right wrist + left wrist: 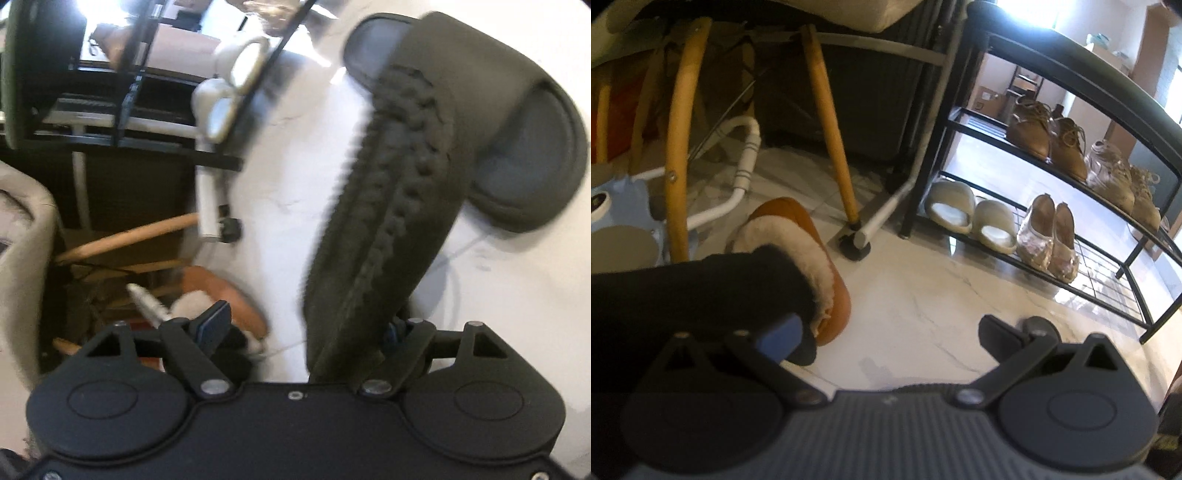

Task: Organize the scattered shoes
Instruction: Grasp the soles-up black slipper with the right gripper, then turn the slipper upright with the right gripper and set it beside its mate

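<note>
Running lengthwise out from your right gripper [306,328], the black slide [384,206] sits between parted fingers, while your left gripper [890,332] hangs open, empty.

1. A shoe rack [1071,177] stands on the floor [923,295] at the right of the left wrist view; a chair leg [831,125] stands left of it.
2. On its lower shelf, two slides [971,218] lie left of a pair of flats [1049,240].
3. On the shelf above, laced shoes [1049,142] sit left of further shoes [1123,181].
4. A slipper [798,254] lies on the floor left of the chair leg, just beyond the left gripper [886,332].
5. In the right wrist view, a sandal [388,206] stands on edge between the jaws of the right gripper [306,328], against its right finger; a second sandal [517,147] lies on the floor behind it.
</note>
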`<state>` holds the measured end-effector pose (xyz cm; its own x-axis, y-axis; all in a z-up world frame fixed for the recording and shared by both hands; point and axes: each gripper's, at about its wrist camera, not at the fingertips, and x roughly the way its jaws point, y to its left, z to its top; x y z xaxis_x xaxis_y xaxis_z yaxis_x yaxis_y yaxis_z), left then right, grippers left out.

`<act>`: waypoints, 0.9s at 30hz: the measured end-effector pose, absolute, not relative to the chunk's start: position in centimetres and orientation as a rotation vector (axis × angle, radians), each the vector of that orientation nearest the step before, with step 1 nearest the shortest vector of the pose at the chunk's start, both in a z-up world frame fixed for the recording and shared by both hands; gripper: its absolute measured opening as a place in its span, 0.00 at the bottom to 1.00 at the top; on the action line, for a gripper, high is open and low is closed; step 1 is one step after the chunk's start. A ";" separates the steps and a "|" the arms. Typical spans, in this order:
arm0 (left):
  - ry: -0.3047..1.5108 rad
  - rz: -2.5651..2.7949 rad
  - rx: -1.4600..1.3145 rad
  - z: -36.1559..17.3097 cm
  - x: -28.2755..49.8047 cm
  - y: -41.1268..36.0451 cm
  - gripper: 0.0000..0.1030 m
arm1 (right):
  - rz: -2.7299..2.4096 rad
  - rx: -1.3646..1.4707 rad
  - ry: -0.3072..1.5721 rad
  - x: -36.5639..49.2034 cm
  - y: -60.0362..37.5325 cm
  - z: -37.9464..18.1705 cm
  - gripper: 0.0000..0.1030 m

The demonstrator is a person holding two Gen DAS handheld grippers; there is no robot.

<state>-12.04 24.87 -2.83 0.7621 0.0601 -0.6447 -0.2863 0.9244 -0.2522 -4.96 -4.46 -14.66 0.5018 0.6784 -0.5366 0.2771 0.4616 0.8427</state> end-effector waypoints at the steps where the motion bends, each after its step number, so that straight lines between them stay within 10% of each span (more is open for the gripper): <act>1: 0.682 0.193 -0.350 -2.8 -12.0 24.9 0.99 | 0.320 1.121 1.048 -4.9 -4.8 -14.2 0.78; 27: 0.715 0.209 -0.324 -3.7 -11.5 24.1 0.99 | 0.292 1.047 0.911 2.0 -5.1 -14.6 1.00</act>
<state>-11.46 24.11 -3.68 0.7375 0.0772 -0.6709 -0.2966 0.9295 -0.2191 1.97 -5.10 -14.56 0.6140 0.6057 -0.5060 0.1986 0.5020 0.8418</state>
